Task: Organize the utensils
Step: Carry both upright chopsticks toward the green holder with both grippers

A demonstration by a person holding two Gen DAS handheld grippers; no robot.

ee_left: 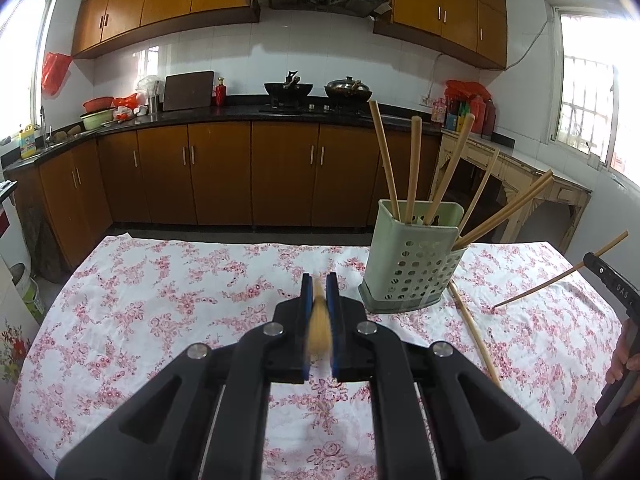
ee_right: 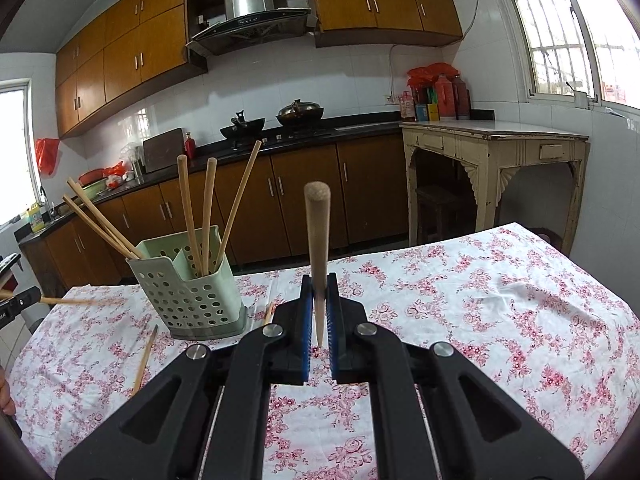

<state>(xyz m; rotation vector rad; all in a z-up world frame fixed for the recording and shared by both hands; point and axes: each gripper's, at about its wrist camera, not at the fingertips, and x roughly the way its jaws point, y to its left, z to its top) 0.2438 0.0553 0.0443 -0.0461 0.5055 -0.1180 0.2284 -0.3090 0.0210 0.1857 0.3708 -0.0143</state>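
A green perforated utensil holder point(ee_left: 412, 260) point(ee_right: 190, 288) stands on the flowered table, with several wooden chopsticks point(ee_left: 414, 168) point(ee_right: 208, 216) upright in it. My left gripper point(ee_left: 320, 286) is shut on a blurred wooden chopstick point(ee_left: 319, 328), left of the holder. My right gripper point(ee_right: 320, 286) is shut on a chopstick point(ee_right: 317, 248) that points up, right of the holder. In the left wrist view the right gripper point(ee_left: 612, 280) shows at the right edge with its chopstick point(ee_left: 560, 276) tip on the cloth. A loose chopstick point(ee_left: 476, 336) point(ee_right: 145, 356) lies on the cloth beside the holder.
The table carries a white cloth with pink flowers point(ee_left: 180, 312) point(ee_right: 480, 300). Behind it runs a kitchen counter with woks point(ee_left: 288, 88) and brown cabinets. An old cream side table point(ee_right: 492, 152) stands at the right by the window.
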